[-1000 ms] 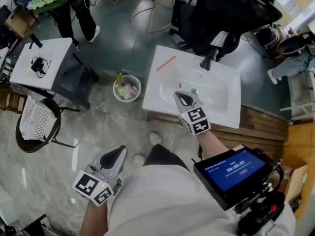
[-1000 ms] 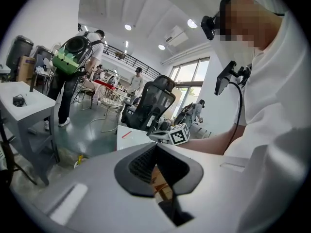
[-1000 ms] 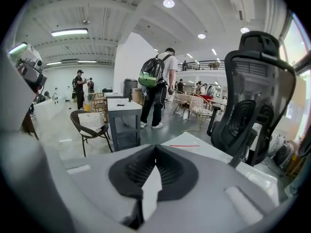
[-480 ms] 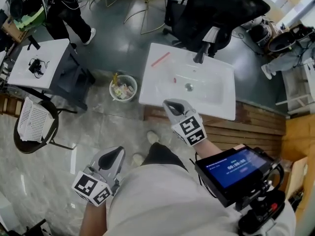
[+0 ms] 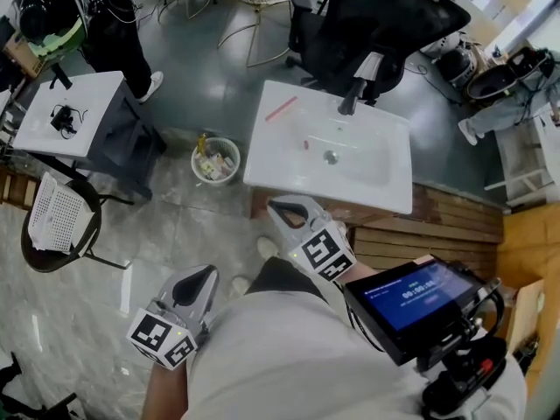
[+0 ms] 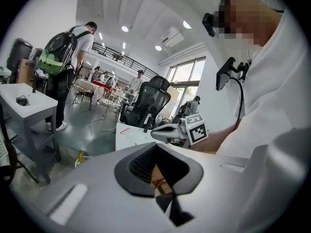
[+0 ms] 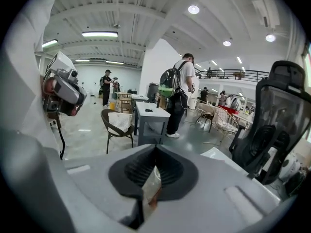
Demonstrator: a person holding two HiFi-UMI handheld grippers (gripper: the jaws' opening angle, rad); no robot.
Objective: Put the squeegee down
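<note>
Seen from above, a person in a pale top stands just short of a white sink [image 5: 385, 195] that rests on a low wooden platform. This description runs outward from the body.

Closest in, well back from the sink and off to its left, the left gripper [image 5: 206, 276] hangs low over the grey floor. Its jaws are together with nothing between them.

Next, just before the sink's near edge, is the right gripper [image 5: 282, 208]. Its jaws are pressed together too, and they are empty.

The task looks essentially done, since neither gripper carries anything. The thing that is most likely the squeegee [image 5: 282, 108] lies flat on the sink's surface at its far left corner, to the left of the dark faucet [image 5: 350, 101] and well apart from both grippers. It shows as a thin, straight, pinkish-red strip set at a slant. It is too small to tell blade from handle.

To judge by this, nothing is left but moving the hands clear.

Beyond the sink's far edge stands a black office chair [image 5: 367, 24].
</note>
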